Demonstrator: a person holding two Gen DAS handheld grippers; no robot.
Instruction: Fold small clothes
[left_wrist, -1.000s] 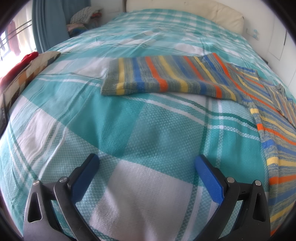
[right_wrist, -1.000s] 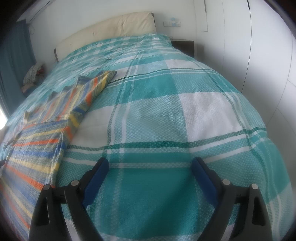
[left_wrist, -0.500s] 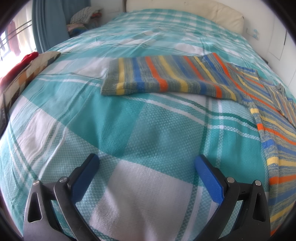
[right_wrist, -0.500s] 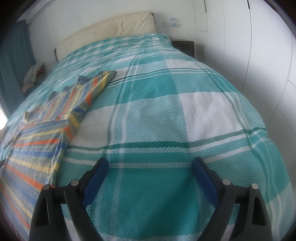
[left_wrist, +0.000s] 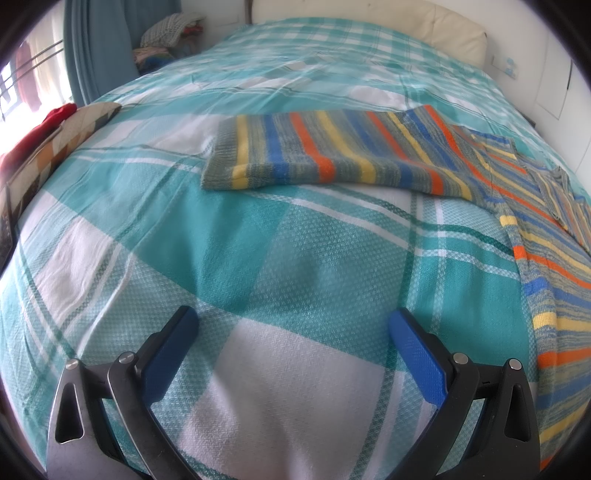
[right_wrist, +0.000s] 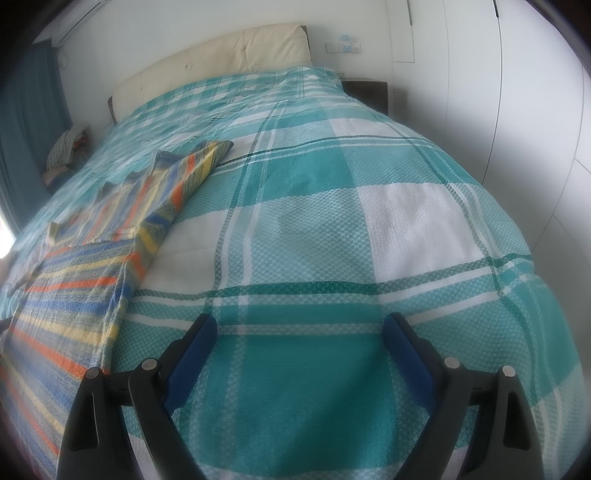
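Striped sweater spread flat on bedspread for folding, left gripper and right gripper wide, empty.

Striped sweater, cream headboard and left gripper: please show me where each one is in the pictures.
striped sweater (left_wrist: 325, 155), left wrist view, middle of the spread sleeve.
cream headboard (right_wrist: 229, 55), right wrist view, centre of its padded front.
left gripper (left_wrist: 293, 321), left wrist view, midway between the open blue fingertips.
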